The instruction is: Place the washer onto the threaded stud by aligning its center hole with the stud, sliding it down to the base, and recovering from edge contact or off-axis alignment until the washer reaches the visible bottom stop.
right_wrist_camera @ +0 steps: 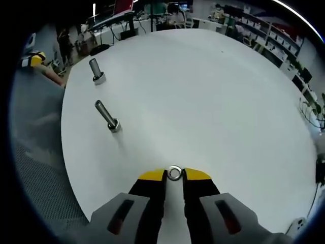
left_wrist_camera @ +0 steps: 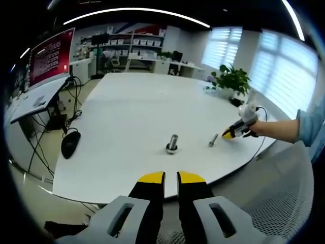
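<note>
A small metal washer (right_wrist_camera: 174,173) sits pinched between the yellow tips of my right gripper (right_wrist_camera: 174,175), low over the white table (right_wrist_camera: 213,101). Two upright threaded studs stand on the table: the nearer one (right_wrist_camera: 108,117) leans in the fisheye view, left of and beyond the washer, and the farther one (right_wrist_camera: 96,70) is behind it. In the left gripper view the same studs show as a thick stud (left_wrist_camera: 172,143) and a thin stud (left_wrist_camera: 213,140). The right gripper (left_wrist_camera: 231,133) is just right of the thin one. My left gripper (left_wrist_camera: 171,177) hangs off the table's near edge, its jaws close together and holding nothing.
A black mouse (left_wrist_camera: 70,143) and cables lie at the table's left edge. A potted plant (left_wrist_camera: 231,79) stands at the far right. A grey mesh chair (left_wrist_camera: 284,203) is beside the near edge. A person's blue sleeve (left_wrist_camera: 310,127) reaches in from the right. The left gripper (right_wrist_camera: 30,60) shows far left.
</note>
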